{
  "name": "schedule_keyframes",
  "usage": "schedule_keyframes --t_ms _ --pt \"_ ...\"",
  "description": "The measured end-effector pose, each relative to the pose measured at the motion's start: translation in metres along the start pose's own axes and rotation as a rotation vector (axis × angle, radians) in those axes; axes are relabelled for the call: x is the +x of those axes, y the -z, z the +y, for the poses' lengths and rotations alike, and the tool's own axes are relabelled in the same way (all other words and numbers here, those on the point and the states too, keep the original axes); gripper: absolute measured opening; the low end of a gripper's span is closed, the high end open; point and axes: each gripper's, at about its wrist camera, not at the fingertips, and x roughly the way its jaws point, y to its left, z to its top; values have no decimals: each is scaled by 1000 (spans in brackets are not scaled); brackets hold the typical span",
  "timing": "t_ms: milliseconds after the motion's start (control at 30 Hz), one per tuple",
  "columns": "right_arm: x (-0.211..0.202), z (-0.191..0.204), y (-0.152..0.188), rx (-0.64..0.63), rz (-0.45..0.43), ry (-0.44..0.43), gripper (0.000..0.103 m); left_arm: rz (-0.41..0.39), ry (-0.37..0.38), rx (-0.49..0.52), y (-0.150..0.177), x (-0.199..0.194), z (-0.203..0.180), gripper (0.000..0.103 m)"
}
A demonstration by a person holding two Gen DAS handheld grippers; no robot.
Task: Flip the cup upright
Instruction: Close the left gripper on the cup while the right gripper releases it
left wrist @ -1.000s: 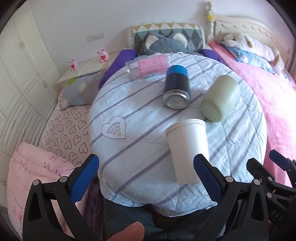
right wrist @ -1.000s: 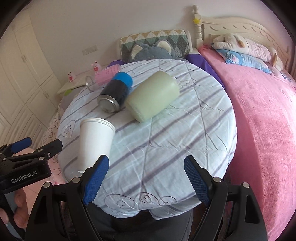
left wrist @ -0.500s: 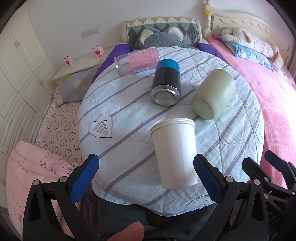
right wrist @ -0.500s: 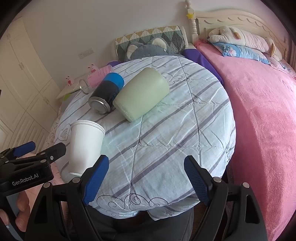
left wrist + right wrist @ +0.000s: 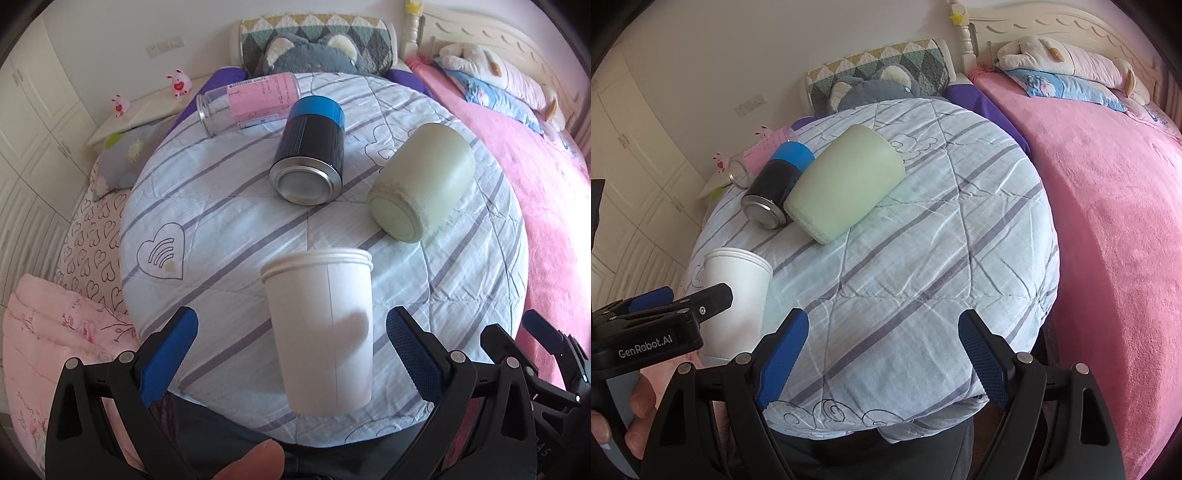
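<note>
Left tool (image 5: 288,343) open wide, blue pads on either side of the white paper cup (image 5: 319,328), not touching it. Cup lies on its side on the striped surface (image 5: 229,229) near its front edge, rim pointing away. Right tool (image 5: 882,350) also open, empty, over bare cloth. Beyond the cup: black-and-blue can (image 5: 310,155), pale green cup (image 5: 421,184), pink-labelled jar (image 5: 251,103), all lying down.

Round table (image 5: 229,206) in a striped quilted cover.
On their sides lie the white paper cup (image 5: 321,328), green cup (image 5: 424,181), black-and-blue can (image 5: 310,151), pink-labelled jar (image 5: 251,101).
</note>
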Motion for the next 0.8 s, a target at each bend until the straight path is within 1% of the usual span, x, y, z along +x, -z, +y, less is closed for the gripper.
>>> schedule_keyframes --t_ms 333,800 --pt "14 -9 -6 14 29 1 84 57 17 -42 -10 25 1 103" --pt "26 -6 -11 16 49 8 84 84 35 -64 -15 38 6 103"
